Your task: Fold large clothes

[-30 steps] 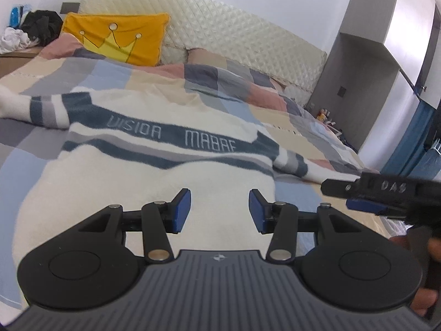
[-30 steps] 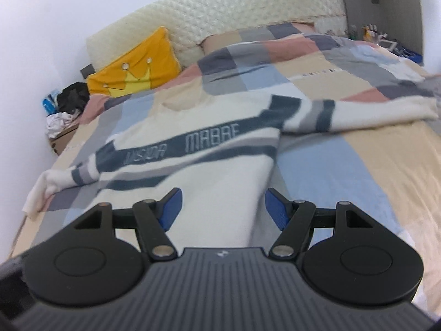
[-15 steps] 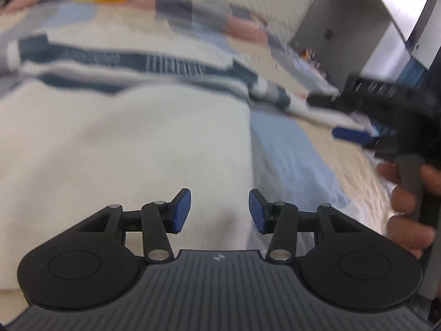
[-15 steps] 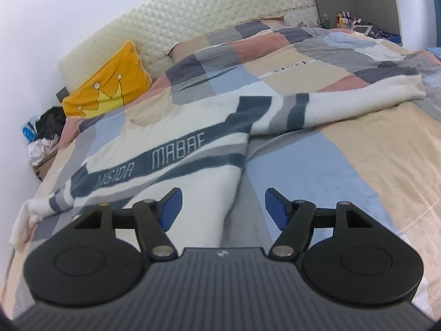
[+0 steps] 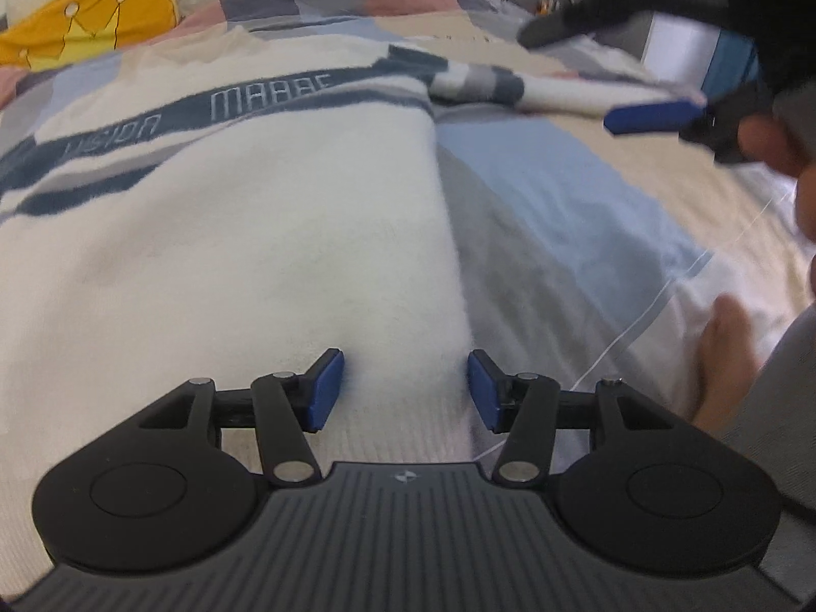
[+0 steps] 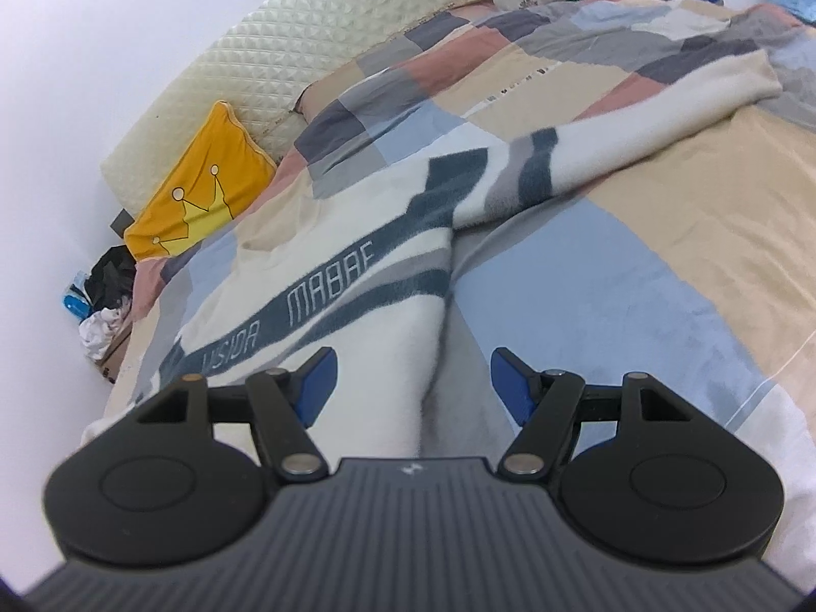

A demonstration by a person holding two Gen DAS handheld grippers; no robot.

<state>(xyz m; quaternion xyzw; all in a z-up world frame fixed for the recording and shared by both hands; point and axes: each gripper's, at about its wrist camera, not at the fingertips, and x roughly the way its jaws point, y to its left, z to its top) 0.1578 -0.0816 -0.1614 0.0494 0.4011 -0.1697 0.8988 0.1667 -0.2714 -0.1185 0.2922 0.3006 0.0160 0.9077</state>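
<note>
Sweater (image 5: 245, 234) hem lies between left gripper (image 5: 405, 390) jaws, just widened

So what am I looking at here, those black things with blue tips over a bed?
Those are two hand-held grippers, one in each of a person's hands, with a camera on each looking forward past its fingers. One picture comes from the left gripper, the other from the right gripper. A cream sweater with dark stripes lies spread on a patchwork quilt, with a yellow crown pillow at the headboard. Both grippers are open and hold nothing; the left one's jaws have just been opening near the sweater's lower edge.
</note>
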